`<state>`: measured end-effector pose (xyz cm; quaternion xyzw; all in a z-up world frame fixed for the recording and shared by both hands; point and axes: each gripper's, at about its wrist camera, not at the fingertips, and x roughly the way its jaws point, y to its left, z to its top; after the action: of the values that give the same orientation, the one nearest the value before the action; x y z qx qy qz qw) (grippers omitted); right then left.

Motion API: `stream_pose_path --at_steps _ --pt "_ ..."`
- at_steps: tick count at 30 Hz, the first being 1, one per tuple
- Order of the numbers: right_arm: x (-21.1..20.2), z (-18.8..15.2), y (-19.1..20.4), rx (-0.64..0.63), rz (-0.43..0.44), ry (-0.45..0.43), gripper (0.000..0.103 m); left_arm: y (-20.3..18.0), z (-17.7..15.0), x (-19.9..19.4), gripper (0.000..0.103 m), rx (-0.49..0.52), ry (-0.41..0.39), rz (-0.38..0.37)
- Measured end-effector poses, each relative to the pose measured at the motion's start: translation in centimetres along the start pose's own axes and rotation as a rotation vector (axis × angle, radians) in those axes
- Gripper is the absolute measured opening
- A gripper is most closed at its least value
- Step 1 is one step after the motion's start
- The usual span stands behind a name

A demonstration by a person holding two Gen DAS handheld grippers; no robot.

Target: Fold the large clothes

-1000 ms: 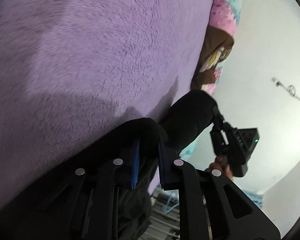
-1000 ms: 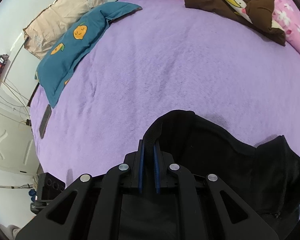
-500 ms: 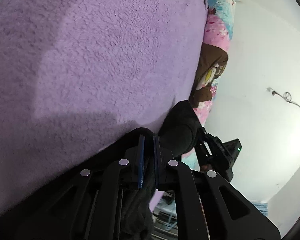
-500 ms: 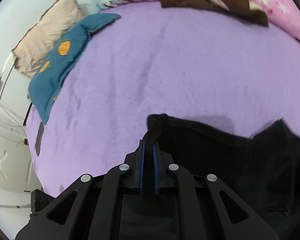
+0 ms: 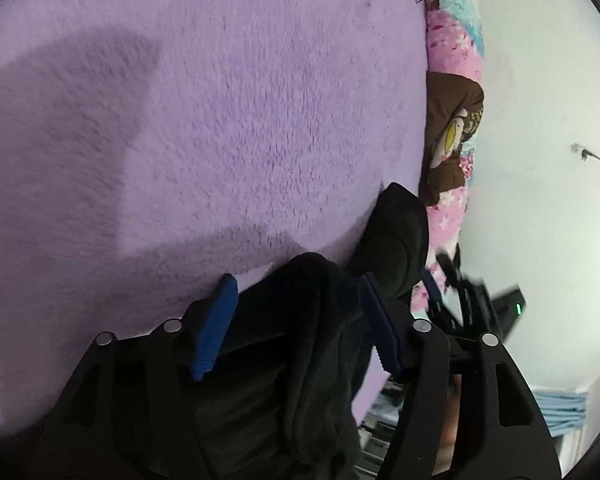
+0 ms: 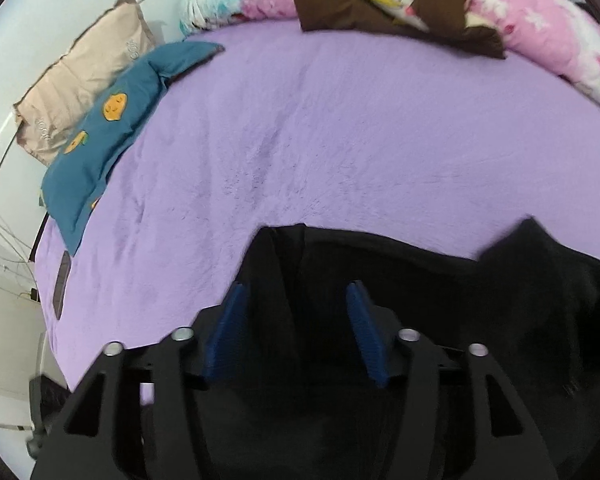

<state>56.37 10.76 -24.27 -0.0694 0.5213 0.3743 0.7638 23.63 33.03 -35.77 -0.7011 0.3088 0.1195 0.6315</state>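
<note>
Both jaws are opening — left gripper [image 5: 296, 320] and right gripper [image 6: 300, 332] straddle the black garment [image 6: 420, 280] unpinched; the released fleece could spring back, undoing the fold.

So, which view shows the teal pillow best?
The right wrist view: the teal pillow lies whole at the bed's left edge, orange faces visible. The left wrist view does not show it.

right hand-held gripper [image 6: 296, 300] opening — black garment [image 6: 420, 280] between.
</note>
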Motion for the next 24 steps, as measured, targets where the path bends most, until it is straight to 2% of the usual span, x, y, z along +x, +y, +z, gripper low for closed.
stream_pose_path --at_steps 2,5,7,9,11,14,19,21,22,24 --pt "-2.6 -2.0 -0.9 -0.013 -0.024 -0.016 0.061 -0.5 -0.2 -0.6 0.071 0.022 -0.014 0.012" --pt "-6.8 -6.1 -3.0 0.016 -0.042 -0.033 0.063 -1.0 -0.9 -1.6 0.079 0.072 -0.039 0.036" --pt "-9.8 -9.6 -4.9 0.044 -0.062 -0.037 0.064 -1.2 -1.8 -2.1 0.087 0.11 -0.037 0.048" --pt "-13.0 -13.5 -6.8 0.072 -0.085 -0.047 0.064 -1.3 -2.9 -2.5 0.089 0.14 -0.039 0.061" --pt "-15.2 -16.2 -7.9 0.094 -0.095 -0.061 0.065 -1.6 -4.3 -2.7 0.096 0.2 -0.049 0.106" --pt "-19.2 -21.2 -10.0 0.155 -0.118 -0.108 0.071 -2.1 -6.1 -3.1 0.096 0.275 -0.077 0.138" --pt "-23.2 -27.1 -12.4 0.239 -0.124 -0.161 0.072 -2.7 -9.4 -3.5 0.097 0.375 -0.113 0.155" --pt "-24.7 -29.5 -13.1 0.266 -0.13 -0.184 0.075 -2.7 -10.7 -3.6 0.097 0.39 -0.11 0.086" --pt "-25.2 -30.4 -13.3 0.278 -0.128 -0.197 0.08 -2.7 -11.6 -3.6 0.097 0.398 -0.108 0.095" --pt "-26.3 -32.1 -13.9 0.317 -0.125 -0.236 0.082 -2.9 -12.7 -3.3 0.097 0.416 -0.092 0.082"
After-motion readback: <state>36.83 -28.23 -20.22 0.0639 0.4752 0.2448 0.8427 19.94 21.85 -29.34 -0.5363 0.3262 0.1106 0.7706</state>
